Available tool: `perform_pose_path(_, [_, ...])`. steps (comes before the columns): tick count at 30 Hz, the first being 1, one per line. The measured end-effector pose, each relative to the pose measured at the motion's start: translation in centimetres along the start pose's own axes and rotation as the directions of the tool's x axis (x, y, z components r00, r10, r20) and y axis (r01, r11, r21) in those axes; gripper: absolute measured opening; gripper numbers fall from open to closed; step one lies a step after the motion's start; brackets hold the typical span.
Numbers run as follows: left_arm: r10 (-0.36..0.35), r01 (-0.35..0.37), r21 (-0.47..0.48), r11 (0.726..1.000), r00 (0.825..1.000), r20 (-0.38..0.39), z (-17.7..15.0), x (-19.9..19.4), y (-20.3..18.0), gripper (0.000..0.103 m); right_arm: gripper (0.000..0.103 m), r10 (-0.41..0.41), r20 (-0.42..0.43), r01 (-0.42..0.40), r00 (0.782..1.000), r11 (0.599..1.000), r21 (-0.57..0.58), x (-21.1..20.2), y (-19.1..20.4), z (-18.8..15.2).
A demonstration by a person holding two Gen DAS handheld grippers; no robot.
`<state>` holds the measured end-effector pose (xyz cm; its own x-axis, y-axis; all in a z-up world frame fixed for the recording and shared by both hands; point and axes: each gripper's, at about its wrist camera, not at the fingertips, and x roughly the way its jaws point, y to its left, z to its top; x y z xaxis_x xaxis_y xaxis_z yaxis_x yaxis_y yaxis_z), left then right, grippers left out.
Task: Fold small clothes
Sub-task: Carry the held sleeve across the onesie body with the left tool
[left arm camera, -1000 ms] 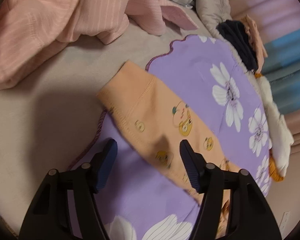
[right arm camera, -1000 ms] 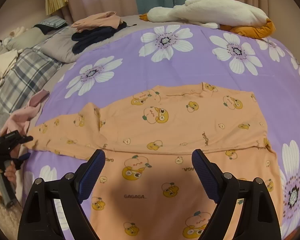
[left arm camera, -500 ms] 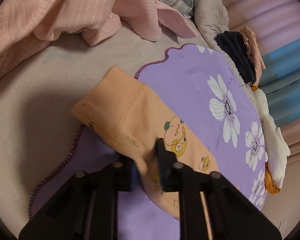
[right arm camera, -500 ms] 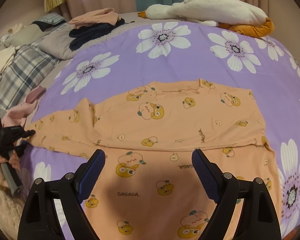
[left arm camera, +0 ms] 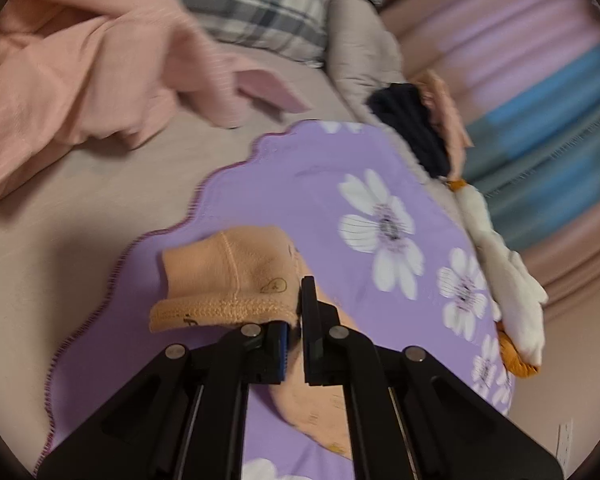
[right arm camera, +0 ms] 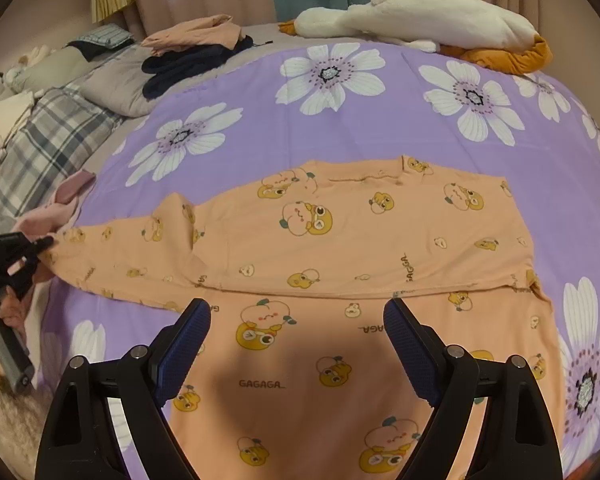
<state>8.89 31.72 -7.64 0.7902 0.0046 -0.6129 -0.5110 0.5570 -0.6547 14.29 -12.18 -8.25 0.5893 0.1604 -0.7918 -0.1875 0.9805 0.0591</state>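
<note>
I hold the sleeve cuff [left arm camera: 224, 280] of the orange printed shirt [right arm camera: 340, 240] in my left gripper [left arm camera: 294, 320], its jaws nearly together on the cloth, the cuff raised off the purple flowered sheet [left arm camera: 340, 160] near that sheet's scalloped left edge. I judge the grip is there so the sleeve can be carried inward across the shirt's body. My right gripper [right arm camera: 296, 320] hovers with jaws wide and nothing between them over the shirt's lower half, which lies flat in the middle of the sheet with a fold line running across it, neck toward the far edge. Bare purple sheet runs all round the shirt, so there is free room to fold. A plush goose [right arm camera: 420, 20] lies along the far edge, folded dark and peach clothes [right arm camera: 196, 52] at the far left corner, and a pink striped garment [left arm camera: 80, 80] beyond the left edge.
</note>
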Motion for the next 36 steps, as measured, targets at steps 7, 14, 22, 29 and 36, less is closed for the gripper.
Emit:
perform_pose_path(7, [-0.076, 0.081, 0.135, 0.988, 0.996, -0.048, -2.2, -0.1, -4.8, 0.002, 0.088, 0.003, 0.010, -0.003, 1.000, 1.000, 0.005, -0.5, -0.4, -0.1])
perform_pose_path(14, [-0.154, 0.193, 0.302, 0.934, 0.977, -0.147, -6.5, 0.6, -10.5, 0.002, 0.088, -0.005, 0.030, 0.004, 1.000, 0.999, 0.034, -1.3, -1.4, 0.0])
perform_pose_path(22, [-0.280, 0.406, 0.396, 0.824, 0.898, -0.339, -12.7, 2.4, -15.4, 0.002, 0.088, -0.016, 0.050, 0.012, 0.999, 0.997, 0.079, -2.1, -3.1, -0.4])
perform_pose_path(29, [-0.253, 0.469, 0.449, 0.761, 0.851, -0.460, -18.1, 4.3, -17.2, 0.002, 0.088, -0.036, 0.051, 0.028, 0.998, 0.988, 0.150, -2.3, -5.3, -0.9])
perform_pose_path(36, [-0.109, 0.448, 0.444, 0.776, 0.789, -0.605, -23.2, 9.0, -16.4, 0.003, 0.088, -0.026, 0.018, 0.022, 0.999, 0.977, 0.212, -1.6, -6.9, -1.5])
